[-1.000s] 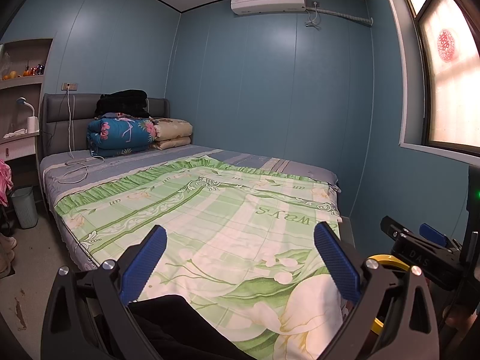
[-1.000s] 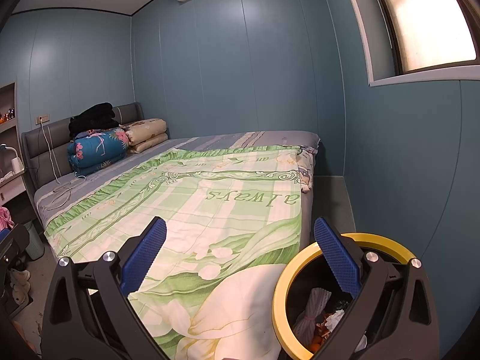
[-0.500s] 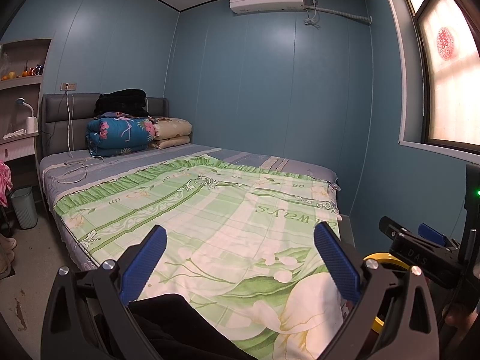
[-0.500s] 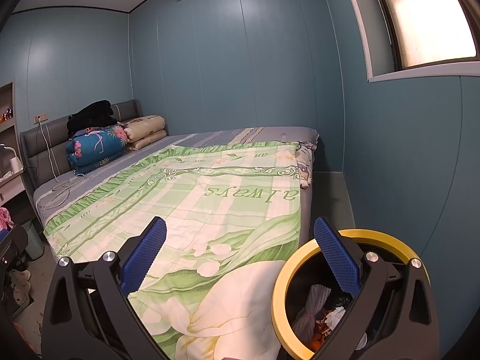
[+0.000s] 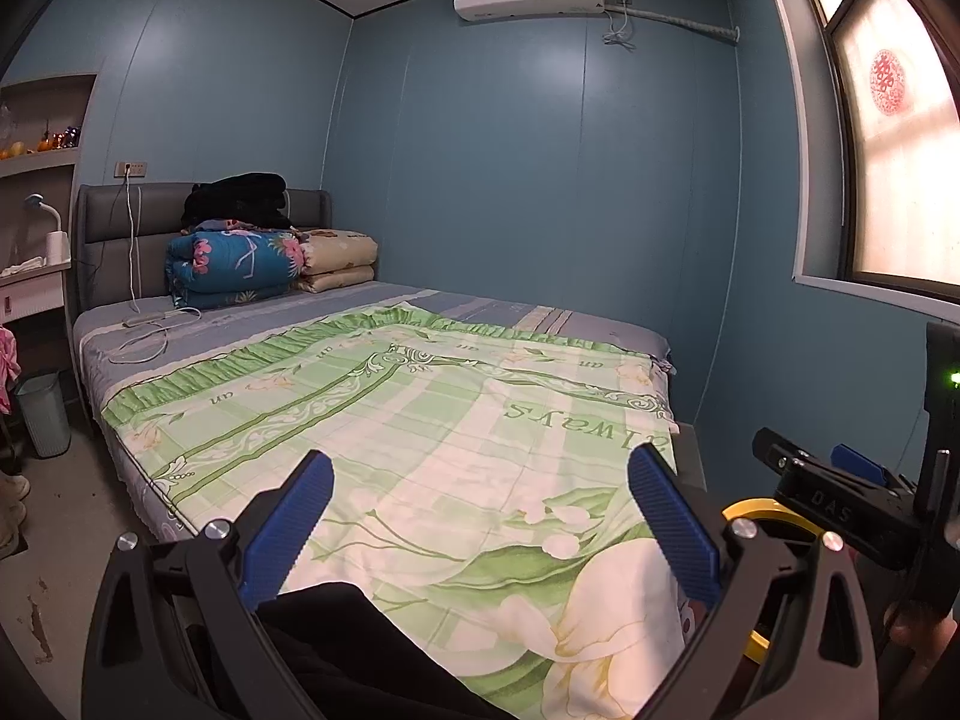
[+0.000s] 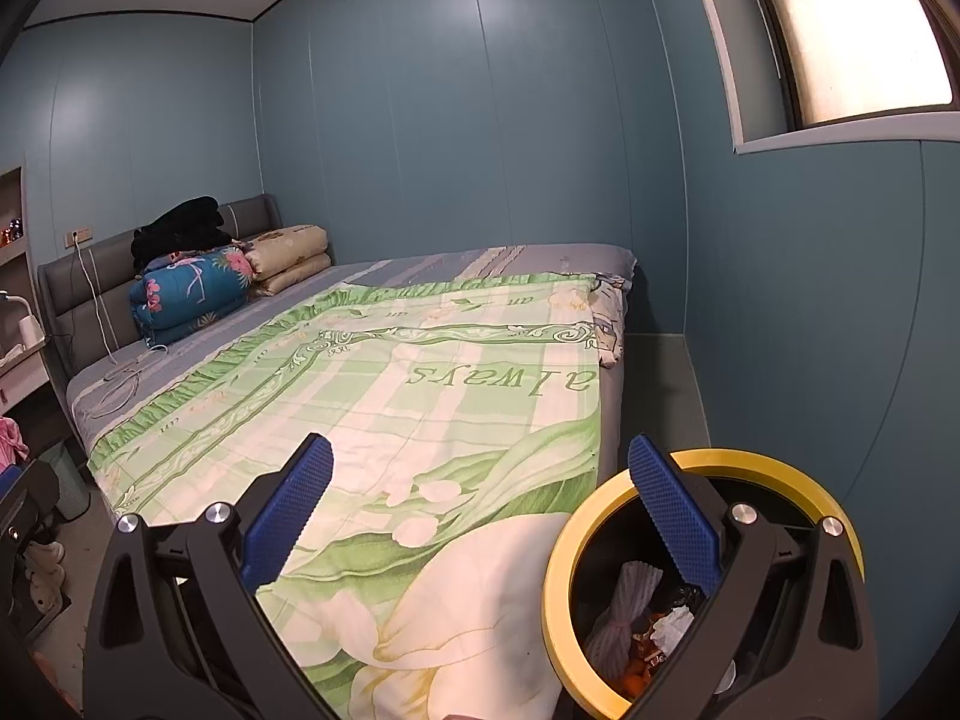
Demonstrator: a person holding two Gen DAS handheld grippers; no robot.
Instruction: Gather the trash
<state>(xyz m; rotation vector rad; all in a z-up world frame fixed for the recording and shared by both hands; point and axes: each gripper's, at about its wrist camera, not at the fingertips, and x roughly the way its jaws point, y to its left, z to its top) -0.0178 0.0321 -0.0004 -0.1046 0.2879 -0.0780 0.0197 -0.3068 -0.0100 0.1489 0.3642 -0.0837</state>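
Note:
A round bin with a yellow rim [image 6: 561, 558] stands on the floor at the bed's near right corner. It holds trash [image 6: 624, 618]: a tied striped bag, crumpled paper and orange scraps. Its rim also shows in the left wrist view [image 5: 753, 510]. My right gripper [image 6: 480, 504] is open and empty, its right finger above the bin's mouth. My left gripper [image 5: 480, 522] is open and empty, held over the bed's near end. The right gripper's body shows at the right edge of the left wrist view [image 5: 840, 498].
A bed with a green floral sheet [image 5: 420, 420] fills the room; folded quilts [image 5: 240, 267] and a charging cable [image 5: 150, 324] lie by the headboard. A pale ribbed bin [image 5: 42, 414] stands on the floor at the left. Blue walls are close at the right.
Both views have shifted slightly; the bed and bin sit a little lower and nearer in frame. Both grippers stay open.

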